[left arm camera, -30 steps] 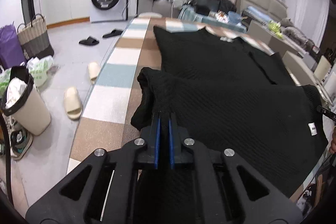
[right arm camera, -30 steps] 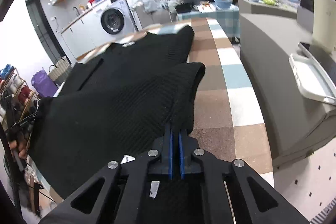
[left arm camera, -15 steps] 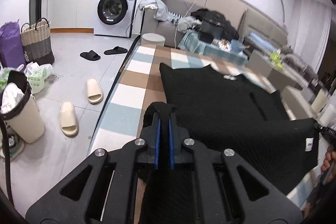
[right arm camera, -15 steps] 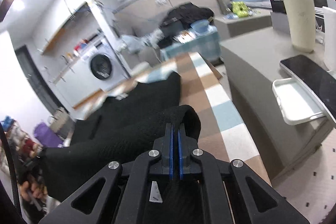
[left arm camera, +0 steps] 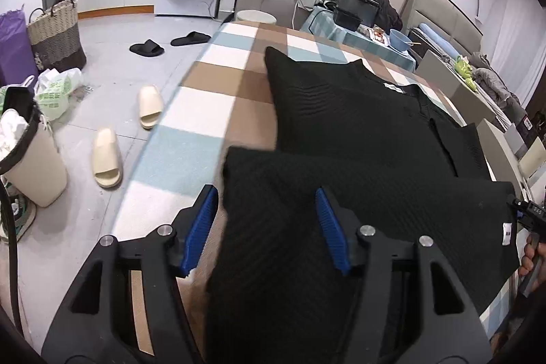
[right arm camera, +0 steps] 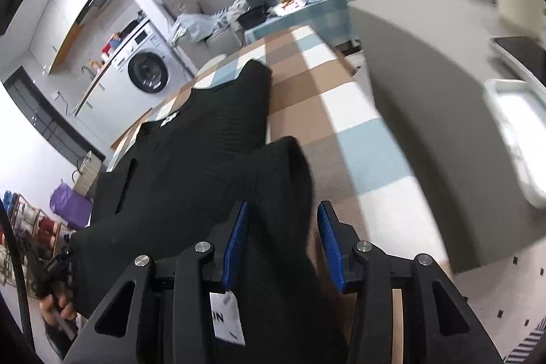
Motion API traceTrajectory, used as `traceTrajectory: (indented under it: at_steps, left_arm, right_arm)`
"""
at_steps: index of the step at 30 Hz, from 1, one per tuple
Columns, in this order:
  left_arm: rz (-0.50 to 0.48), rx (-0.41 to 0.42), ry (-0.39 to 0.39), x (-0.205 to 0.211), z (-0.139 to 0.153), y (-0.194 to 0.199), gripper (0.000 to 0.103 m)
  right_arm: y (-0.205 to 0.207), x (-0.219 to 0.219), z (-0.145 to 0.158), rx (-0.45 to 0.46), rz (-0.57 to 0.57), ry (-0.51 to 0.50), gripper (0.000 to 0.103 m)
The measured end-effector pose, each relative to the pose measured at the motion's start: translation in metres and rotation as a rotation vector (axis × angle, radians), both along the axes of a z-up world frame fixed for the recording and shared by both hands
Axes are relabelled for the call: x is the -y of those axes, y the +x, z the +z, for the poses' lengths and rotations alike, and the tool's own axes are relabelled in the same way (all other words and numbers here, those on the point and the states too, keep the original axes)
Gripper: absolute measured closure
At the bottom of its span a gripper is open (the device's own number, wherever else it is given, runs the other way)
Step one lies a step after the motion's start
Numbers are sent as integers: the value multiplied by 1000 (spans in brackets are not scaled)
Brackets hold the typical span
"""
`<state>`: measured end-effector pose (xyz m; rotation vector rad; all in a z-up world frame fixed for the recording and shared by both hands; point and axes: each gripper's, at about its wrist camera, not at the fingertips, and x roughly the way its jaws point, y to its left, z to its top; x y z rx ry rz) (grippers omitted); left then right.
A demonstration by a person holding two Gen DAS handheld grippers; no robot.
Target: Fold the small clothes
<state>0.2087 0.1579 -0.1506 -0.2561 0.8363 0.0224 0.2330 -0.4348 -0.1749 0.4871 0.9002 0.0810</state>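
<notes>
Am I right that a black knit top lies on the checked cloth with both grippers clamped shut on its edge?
Not quite. The black knit top does lie on the checked cloth, but the left gripper and right gripper are opening; fabric sits between unpressed pads. Both wrist views show it.

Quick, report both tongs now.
Left tongs: opening, black ribbed knit garment between the pads, not gripped.
Right tongs: opening, same garment between the pads, not gripped.
</notes>
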Motion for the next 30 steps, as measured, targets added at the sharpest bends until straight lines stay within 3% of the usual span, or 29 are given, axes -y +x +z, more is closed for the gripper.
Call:
traceTrajectory:
  at_steps: [1, 2, 3, 5, 7, 13, 20, 22, 25, 28, 29, 30]
  left_arm:
    - [18, -24, 12, 3, -3, 6, 48]
    - [17, -35, 6, 5, -6, 12, 61]
    - [2, -32, -7, 8, -8, 15, 81]
    - [-39, -39, 30, 21, -12, 18, 93]
    - [-74, -46, 85, 31, -15, 17, 96]
    - [-129, -56, 128, 41, -14, -6, 97]
    - [-139, -49, 89, 35, -12, -55, 97]
    - [-138, -37, 67, 32, -12, -65, 97]
    - [-97, -8, 33, 20, -8, -74, 92]
    - [-75, 7, 22, 9, -1, -90, 70]
    - [-70, 17, 22, 7, 1, -95, 55]
    - [-65, 30, 18, 6, 2, -99, 46]
  right_arm:
    - [3, -2, -1, -16, -16, -10, 61]
    - [7, -5, -2, -34, -30, 1, 63]
    - [7, -9, -1, -30, -35, 14, 67]
    - [10, -22, 2, -15, -4, -42, 81]
    - [13, -31, -1, -28, 36, -63, 89]
    - [4, -37, -7, -44, 77, -98, 91]
    - [-36, -30, -6, -61, 108, -73, 91]
    - [-43, -29, -5, -57, 99, -90, 89]
    - [-52, -26, 1, -42, 49, -125, 76]
    - [-70, -21, 9, 3, 59, -124, 65]
    - [-80, -18, 10, 17, 64, -115, 60]
    - [-86, -17, 11, 29, 68, -112, 59]
